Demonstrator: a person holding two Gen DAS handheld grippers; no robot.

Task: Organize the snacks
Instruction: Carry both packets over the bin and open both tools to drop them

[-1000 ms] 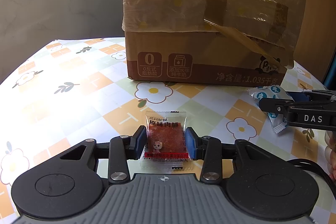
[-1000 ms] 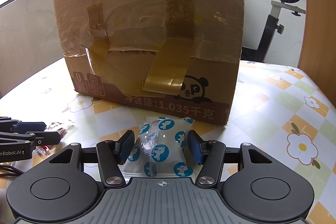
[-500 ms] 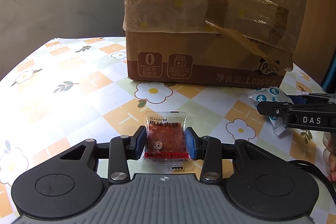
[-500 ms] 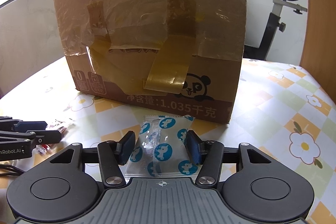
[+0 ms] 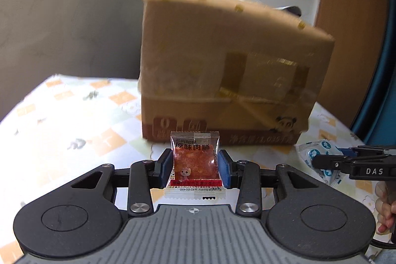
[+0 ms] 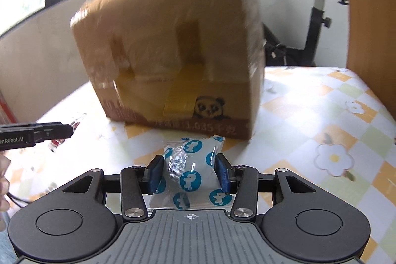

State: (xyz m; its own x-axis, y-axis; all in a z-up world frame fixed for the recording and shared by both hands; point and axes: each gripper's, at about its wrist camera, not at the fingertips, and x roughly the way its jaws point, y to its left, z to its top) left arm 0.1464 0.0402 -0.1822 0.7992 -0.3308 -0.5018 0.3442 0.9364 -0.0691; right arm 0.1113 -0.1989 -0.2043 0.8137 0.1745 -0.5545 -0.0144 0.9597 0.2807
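Behind both hands, at upper centre, stands the blurred cardboard box (image 5: pixel 232 71), probably the goal; left gripper (image 5: pixel 195 168) pinches a red jerky packet (image 5: pixel 195 160), right gripper (image 6: pixel 189 175) is closing on a blue-dotted packet (image 6: pixel 191 170).

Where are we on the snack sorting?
Done: nothing visibly put away yet. In hand: left tool is shut on the red jerky packet; right tool is closing on the white packet with blue dots, pads pressing its sides. Left: placing both, presumably into the taped cardboard box, whose top is not visible.
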